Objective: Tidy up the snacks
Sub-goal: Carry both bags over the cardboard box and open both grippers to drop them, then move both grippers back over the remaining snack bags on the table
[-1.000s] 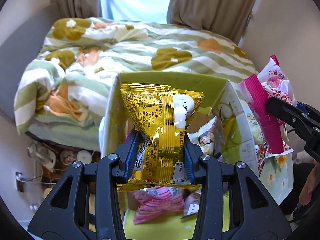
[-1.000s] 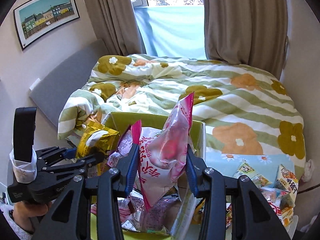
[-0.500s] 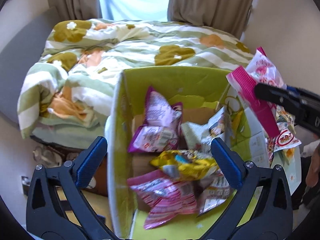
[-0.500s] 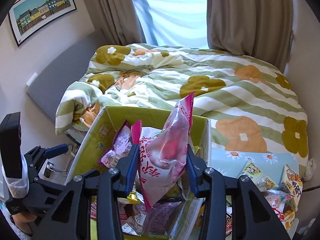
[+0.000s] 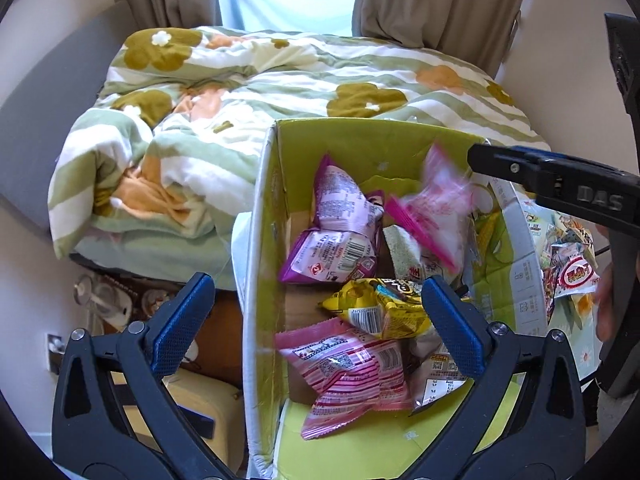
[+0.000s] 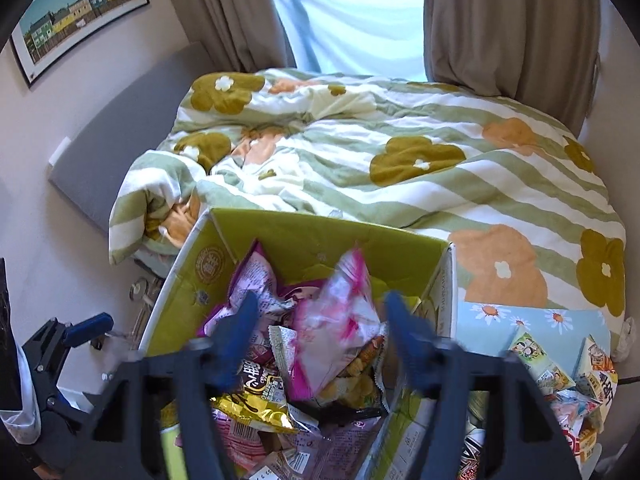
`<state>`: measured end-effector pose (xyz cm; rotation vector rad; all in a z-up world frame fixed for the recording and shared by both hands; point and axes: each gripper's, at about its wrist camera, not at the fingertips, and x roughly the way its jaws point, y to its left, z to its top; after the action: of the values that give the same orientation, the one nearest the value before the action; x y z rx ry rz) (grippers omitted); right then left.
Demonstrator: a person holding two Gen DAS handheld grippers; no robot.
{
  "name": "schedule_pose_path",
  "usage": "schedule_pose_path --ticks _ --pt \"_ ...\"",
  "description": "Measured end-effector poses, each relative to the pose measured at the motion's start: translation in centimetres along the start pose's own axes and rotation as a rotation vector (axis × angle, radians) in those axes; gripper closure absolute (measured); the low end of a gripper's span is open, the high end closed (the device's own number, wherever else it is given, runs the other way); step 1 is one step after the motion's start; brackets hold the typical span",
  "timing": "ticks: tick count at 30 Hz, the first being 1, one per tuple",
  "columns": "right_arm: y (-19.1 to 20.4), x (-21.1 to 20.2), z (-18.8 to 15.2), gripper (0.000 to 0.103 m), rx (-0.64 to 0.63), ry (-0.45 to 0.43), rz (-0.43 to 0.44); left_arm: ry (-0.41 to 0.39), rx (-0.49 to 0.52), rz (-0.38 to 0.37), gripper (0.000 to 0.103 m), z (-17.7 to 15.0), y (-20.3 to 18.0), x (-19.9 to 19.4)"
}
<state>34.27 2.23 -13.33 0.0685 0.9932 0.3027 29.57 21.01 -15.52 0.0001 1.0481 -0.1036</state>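
Observation:
A green cardboard box [image 5: 264,240] holds several snack bags: a purple one [image 5: 336,232], a yellow one [image 5: 380,308] and a pink striped one [image 5: 352,368]. My left gripper [image 5: 316,324] is open and empty above the box's near left side. My right gripper [image 6: 320,328] is open over the box [image 6: 320,240]; a pink-and-white bag [image 6: 340,320] is loose between its jaws, blurred as it drops among the other bags. That bag [image 5: 436,208] and the right gripper's arm [image 5: 560,188] also show in the left wrist view.
A bed with a green-striped flowered quilt [image 6: 400,152] lies behind the box. More snack packets [image 6: 568,372] lie on a blue flowered cloth [image 6: 500,316] right of the box. A grey headboard [image 6: 120,128] and curtains [image 6: 508,20] border the bed.
My left gripper opened and dropped the yellow bag into the box. My right gripper has just opened and let go of the pink-and-white bag, which is falling into the box.

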Motion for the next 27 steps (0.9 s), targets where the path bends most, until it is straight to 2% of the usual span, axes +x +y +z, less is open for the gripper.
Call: schedule_pose_path --ticks 1,5,9,19,27 --pt "-0.1 -0.3 -0.3 0.0 0.005 -0.013 0.005 0.002 -0.002 -0.001 0.001 -0.2 0.0 0.0" --pt "-0.1 -1.5 -1.8 0.0 -0.004 -0.058 0.019 0.004 -0.008 -0.002 0.0 -1.1 0.2 -0.3" --pt "0.5 -2.4 -2.5 0.0 -0.031 -0.055 -0.002 0.0 -0.014 -0.013 0.001 -1.6 0.3 -1.0" --pt "1.8 -7.5 -3.1 0.0 -0.03 -0.096 -0.03 -0.081 0.027 -0.009 0.0 -1.3 0.1 -5.7" --pt "-0.3 -13.0 -5.0 0.0 0.018 -0.168 -0.095 -0.119 0.08 -0.082 0.001 -0.9 -3.0 -8.4"
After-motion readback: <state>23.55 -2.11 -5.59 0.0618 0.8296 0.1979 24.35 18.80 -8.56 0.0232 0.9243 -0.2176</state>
